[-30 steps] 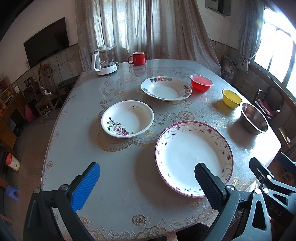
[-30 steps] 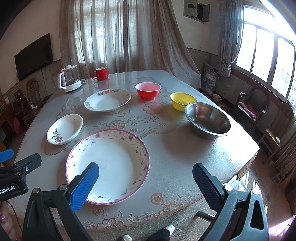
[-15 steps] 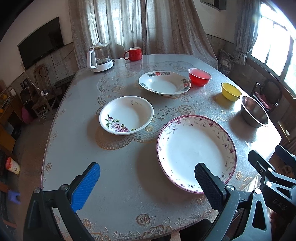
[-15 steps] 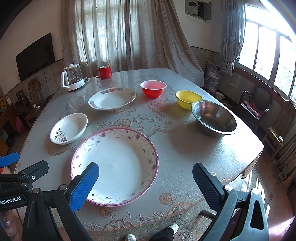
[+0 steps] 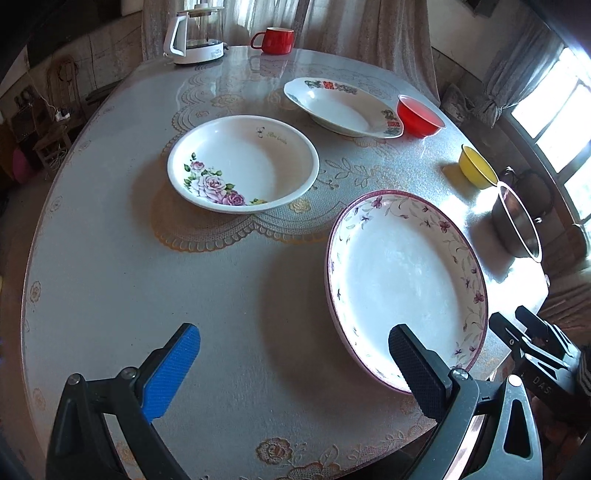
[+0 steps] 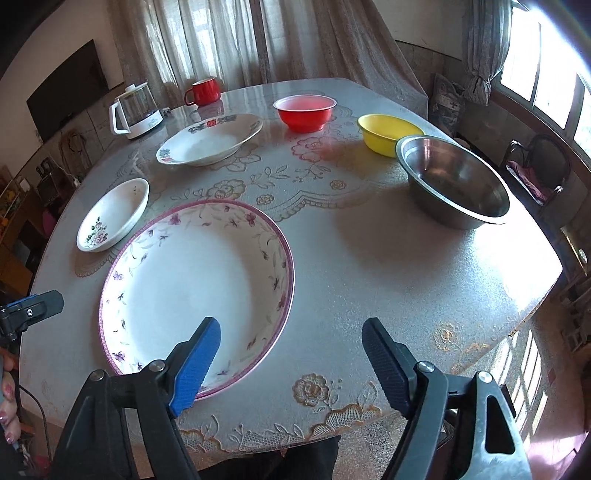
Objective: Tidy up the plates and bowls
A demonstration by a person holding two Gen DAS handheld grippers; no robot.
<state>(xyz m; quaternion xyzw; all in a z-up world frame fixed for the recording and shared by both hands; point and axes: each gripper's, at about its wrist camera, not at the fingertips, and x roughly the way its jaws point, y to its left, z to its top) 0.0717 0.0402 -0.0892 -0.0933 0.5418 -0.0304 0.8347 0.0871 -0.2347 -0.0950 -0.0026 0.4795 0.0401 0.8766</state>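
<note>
A large purple-rimmed plate [image 5: 402, 280] [image 6: 195, 291] lies at the table's near edge. A rose-pattern bowl-plate [image 5: 242, 162] [image 6: 112, 214] and an oval decorated dish [image 5: 341, 107] [image 6: 210, 142] lie beyond it. A red bowl [image 6: 304, 112] [image 5: 419, 116], a yellow bowl [image 6: 389, 134] [image 5: 476, 168] and a steel bowl [image 6: 452, 184] [image 5: 517, 221] stand on the right side. My left gripper [image 5: 293, 362] is open and empty above the table's near edge, its right finger over the large plate's rim. My right gripper [image 6: 291, 358] is open and empty, its left finger over the same plate.
A white electric kettle [image 5: 195, 33] [image 6: 136, 110] and a red mug [image 5: 275, 38] [image 6: 203, 92] stand at the table's far edge [image 5: 332, 55]. Chairs stand to the right by the windows [image 6: 535, 166]. Curtains hang behind the table.
Both grippers have moved forward and lower over the table, closer to the large plate. Both stay open and empty. The dishes have not moved.
</note>
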